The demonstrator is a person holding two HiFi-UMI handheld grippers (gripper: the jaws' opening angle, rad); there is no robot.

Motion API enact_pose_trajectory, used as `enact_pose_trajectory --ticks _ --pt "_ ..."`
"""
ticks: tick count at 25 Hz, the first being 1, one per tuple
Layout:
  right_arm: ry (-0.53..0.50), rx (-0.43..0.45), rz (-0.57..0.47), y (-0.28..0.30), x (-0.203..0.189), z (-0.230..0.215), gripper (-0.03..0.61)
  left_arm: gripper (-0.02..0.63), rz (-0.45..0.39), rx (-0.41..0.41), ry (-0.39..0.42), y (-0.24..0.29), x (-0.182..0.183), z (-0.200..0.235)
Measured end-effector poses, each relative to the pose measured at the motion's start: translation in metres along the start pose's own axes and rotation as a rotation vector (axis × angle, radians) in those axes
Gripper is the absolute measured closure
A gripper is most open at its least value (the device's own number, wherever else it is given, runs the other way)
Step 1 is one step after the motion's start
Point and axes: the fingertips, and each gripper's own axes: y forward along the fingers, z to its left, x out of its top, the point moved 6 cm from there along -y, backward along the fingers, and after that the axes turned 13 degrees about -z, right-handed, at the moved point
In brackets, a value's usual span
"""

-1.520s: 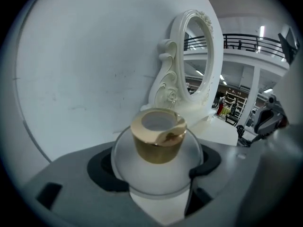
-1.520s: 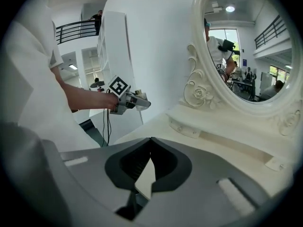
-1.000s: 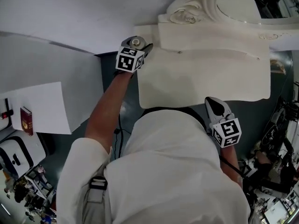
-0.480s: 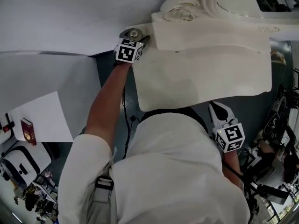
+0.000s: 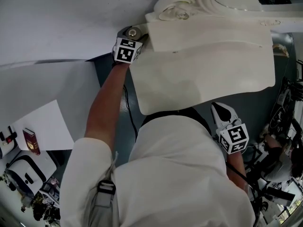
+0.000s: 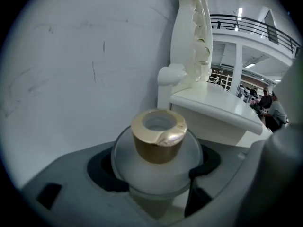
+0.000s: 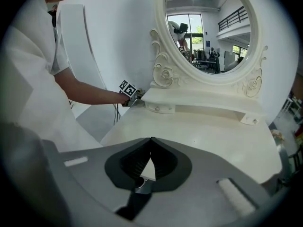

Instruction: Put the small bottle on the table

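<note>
The small bottle (image 6: 158, 150) is round and frosted, with a gold neck and no cap. My left gripper (image 6: 158, 176) is shut on its body, jaws wide round it. In the head view the left gripper (image 5: 129, 38) holds the bottle (image 5: 133, 32) just off the far left corner of the white dressing table (image 5: 203, 74), beside the raised shelf (image 6: 213, 109). My right gripper (image 5: 220, 112) hangs at the table's near edge, close to my body. In its own view the right gripper (image 7: 150, 148) is shut with nothing in it, and the left gripper (image 7: 129, 90) shows far off.
An oval mirror (image 7: 208, 30) in a carved white frame stands on the shelf. A white wall panel (image 5: 57, 22) rises left of the table. A red booklet (image 5: 31, 141) lies by a white sheet on the floor. Cables and clutter (image 5: 279, 141) sit at the right.
The left gripper with the bottle has drifted a little up and left in the head view, staying by the table's corner. The right gripper has hardly moved.
</note>
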Motion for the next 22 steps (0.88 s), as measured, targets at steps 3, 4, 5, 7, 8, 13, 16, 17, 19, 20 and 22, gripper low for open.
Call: enact_pose_trajectory --ticks 3,4,5,7,8,13,16,17,19,20,22 --pt "0.0 -0.002 0.007 0.0001 0.0002 0.0009 0.578 0.271 -0.017 -0.012 0.02 0.0014 0.001 -0.0023" --pt "0.0 -0.002 0.008 0.0006 0.0005 0.0012 0.577 0.27 -0.021 -0.017 0.03 0.0024 0.0007 -0.003" --pt "0.0 -0.002 0.009 0.0011 0.0008 0.0014 0.577 0.27 -0.024 -0.02 0.037 0.0036 0.0 -0.0035" --pt "-0.001 0.0 0.011 0.0019 0.0016 0.002 0.577 0.27 -0.03 -0.022 0.041 0.0044 -0.0008 -0.0039" --pt "-0.002 0.002 0.012 0.0021 0.0019 0.0024 0.578 0.27 -0.031 -0.021 0.04 0.0039 -0.0004 -0.004" --pt "-0.005 0.004 0.012 0.0029 0.0028 0.0031 0.577 0.268 -0.047 -0.023 0.037 0.0039 0.0018 -0.0054" --pt "-0.006 0.006 0.01 0.0043 0.0027 0.005 0.577 0.267 -0.056 -0.017 0.035 0.0029 0.0005 -0.0043" --pt "-0.007 0.007 0.01 0.0046 0.0025 0.0053 0.577 0.265 -0.059 -0.014 0.033 0.0031 -0.0004 -0.0038" --pt "-0.007 0.006 0.011 0.0043 0.0017 0.0056 0.577 0.264 -0.069 -0.008 0.03 0.0032 -0.0004 -0.0041" --pt "-0.006 0.006 0.012 0.0039 0.0013 0.0057 0.577 0.264 -0.074 -0.004 0.033 0.0027 0.0008 -0.0048" --pt "-0.005 0.005 0.012 0.003 0.0005 0.0061 0.577 0.259 -0.082 0.006 0.042 0.0006 0.0046 -0.006"
